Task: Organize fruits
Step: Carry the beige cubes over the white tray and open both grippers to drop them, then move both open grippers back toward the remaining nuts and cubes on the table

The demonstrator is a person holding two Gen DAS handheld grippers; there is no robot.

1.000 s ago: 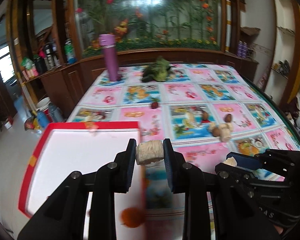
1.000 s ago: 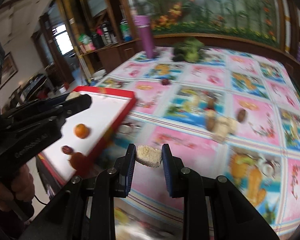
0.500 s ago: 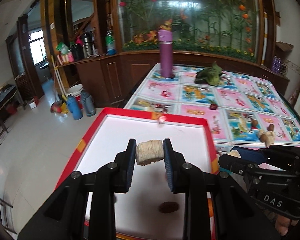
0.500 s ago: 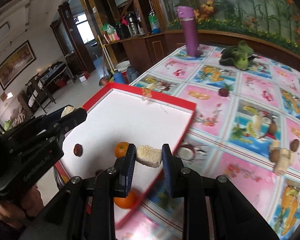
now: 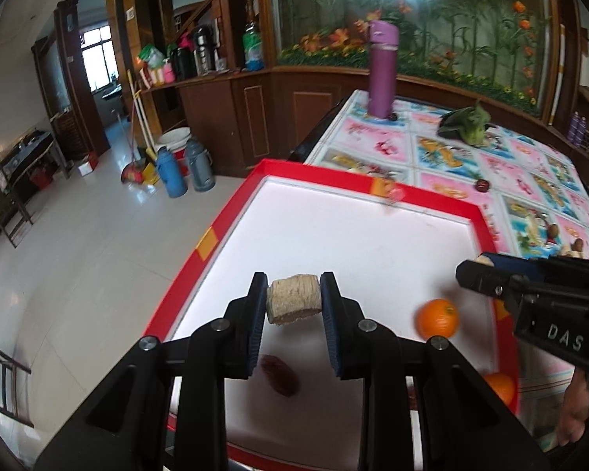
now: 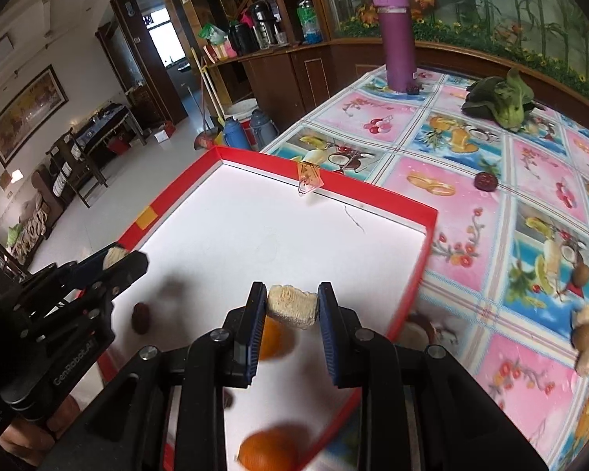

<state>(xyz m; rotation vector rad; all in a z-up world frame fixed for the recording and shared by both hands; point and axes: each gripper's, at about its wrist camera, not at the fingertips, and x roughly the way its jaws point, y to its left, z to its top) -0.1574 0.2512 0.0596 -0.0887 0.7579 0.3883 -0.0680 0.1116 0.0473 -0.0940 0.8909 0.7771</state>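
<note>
Both grippers have swung from the tablecloth over the red-rimmed tray since a second ago, each carrying its piece along. Left gripper (image 5: pixel 293 300) is clamped on a pale, fibrous chunk (image 5: pixel 292 298), held by its two flat cut ends above the white tray floor (image 5: pixel 333 243). Right gripper (image 6: pixel 291 306) pinches a similar chunk (image 6: pixel 292 306) the same way, hovering near the tray's right side.

These pieces look light, dry and rough, so they should not slip, though a hard squeeze might crumble the ends; the end-on hold seems the right one.

Below lie a date (image 5: pixel 278 380) and an orange (image 5: pixel 438 318), with a second orange (image 6: pixel 269 451) at the near rim. Most of the floor towards the far red rim (image 5: pixel 357 184) is bare, giving plenty of room to set both down. More fruit (image 6: pixel 587 333) waits on the tablecloth (image 6: pixel 491 212), beyond the tray's raised right edge, which each return must clear.
</note>
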